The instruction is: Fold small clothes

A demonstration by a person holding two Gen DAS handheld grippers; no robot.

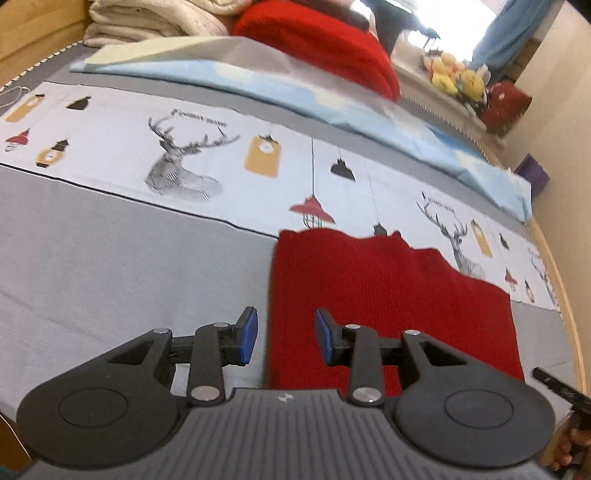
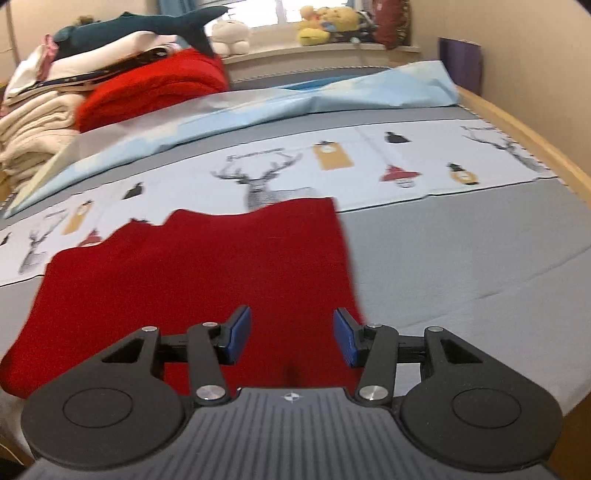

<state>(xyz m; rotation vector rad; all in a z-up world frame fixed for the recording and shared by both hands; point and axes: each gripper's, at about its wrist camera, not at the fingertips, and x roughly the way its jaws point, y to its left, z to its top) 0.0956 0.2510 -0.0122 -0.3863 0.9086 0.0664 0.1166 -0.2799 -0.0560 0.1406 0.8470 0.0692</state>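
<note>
A small red knit garment (image 1: 391, 295) lies flat on the grey bed sheet (image 1: 110, 258); it also shows in the right wrist view (image 2: 207, 266). My left gripper (image 1: 285, 334) is open and empty, above the garment's near left edge, its left finger over the sheet. My right gripper (image 2: 291, 336) is open and empty, above the garment's near right corner. The garment's far edge is uneven and reaches the printed deer band.
A light blue folded cover (image 1: 295, 99) lies across the bed behind. A red blanket (image 2: 155, 88) and cream folded blankets (image 2: 33, 129) are stacked at the back. Plush toys (image 2: 325, 26) sit on the windowsill. The wooden bed frame (image 2: 535, 144) runs along the right.
</note>
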